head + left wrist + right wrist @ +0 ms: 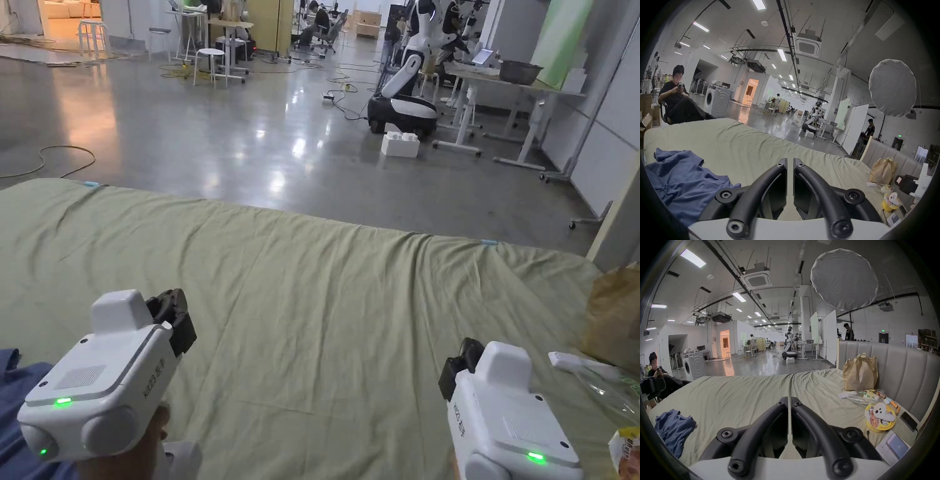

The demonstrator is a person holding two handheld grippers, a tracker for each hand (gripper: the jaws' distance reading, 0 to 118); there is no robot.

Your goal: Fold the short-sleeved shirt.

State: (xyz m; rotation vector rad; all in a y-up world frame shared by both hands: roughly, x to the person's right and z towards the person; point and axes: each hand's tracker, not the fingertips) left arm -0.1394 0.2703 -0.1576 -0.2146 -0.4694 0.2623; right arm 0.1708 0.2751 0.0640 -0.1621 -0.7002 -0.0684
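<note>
A crumpled blue shirt [683, 181] lies at the bed's [325, 300] left edge, near the front corner, unfolded and bunched in loose wrinkles on the green sheet. Just right of it, the left hand-held gripper [790, 162] hangs above the sheet with its jaws drawn almost together, a thin gap between them and nothing held. The middle of the bed is bare sheet with shallow creases. Further right, well apart from the shirt, the right hand-held gripper [789, 400] hovers over the sheet, its jaws likewise nearly closed and empty. At the bed's right edge, against the padded headboard [899, 369], stand a brown bag [859, 374], a yellow noodle cup [880, 420] and a phone [908, 421].
</note>
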